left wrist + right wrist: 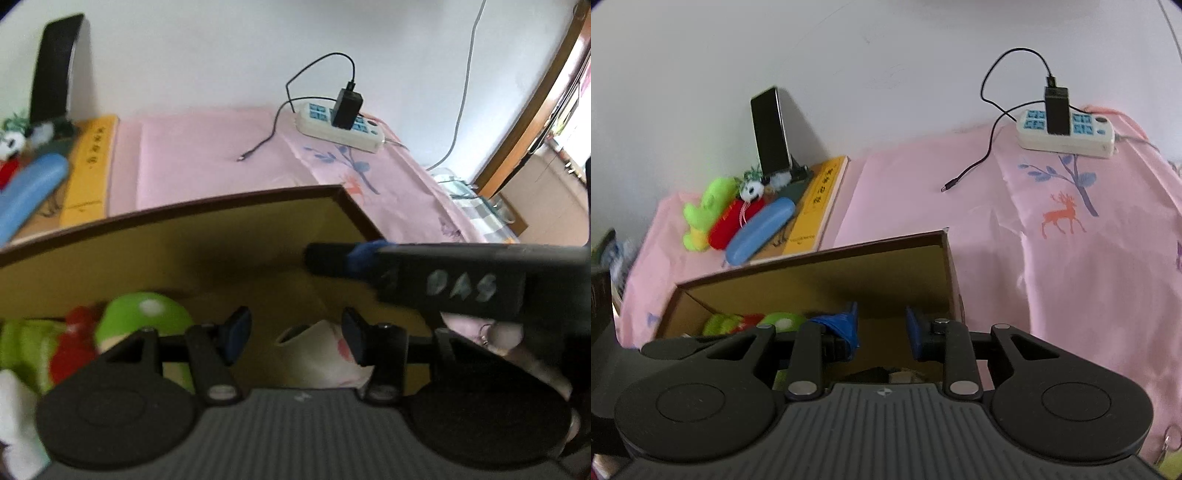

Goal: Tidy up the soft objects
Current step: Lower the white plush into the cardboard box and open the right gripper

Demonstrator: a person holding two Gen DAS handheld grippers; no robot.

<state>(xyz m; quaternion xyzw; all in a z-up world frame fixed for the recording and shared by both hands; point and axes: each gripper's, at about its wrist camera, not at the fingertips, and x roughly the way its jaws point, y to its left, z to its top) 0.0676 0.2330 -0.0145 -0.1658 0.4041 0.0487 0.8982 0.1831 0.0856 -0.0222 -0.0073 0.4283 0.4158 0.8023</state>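
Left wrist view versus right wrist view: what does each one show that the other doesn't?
Left wrist only: the right gripper reaching over the box, and a white pouch between the left gripper's open jaws. Right wrist only: the green plush and red plush lying outside the box. Both: the cardboard box, power strip, blue case, green mushroom plush inside.

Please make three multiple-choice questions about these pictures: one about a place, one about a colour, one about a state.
1. Where is the green mushroom plush?
A. inside the cardboard box
B. on the power strip
C. on the yellow book

2. What colour is the glasses case?
A. red
B. blue
C. black

3. How is the charger cable's free end?
A. plugged into a phone
C. held by a gripper
B. lying loose on the pink cloth

Answers: 1 A, it lies between the box walls; 2 B, plainly light blue; 3 B, nothing is attached to it.
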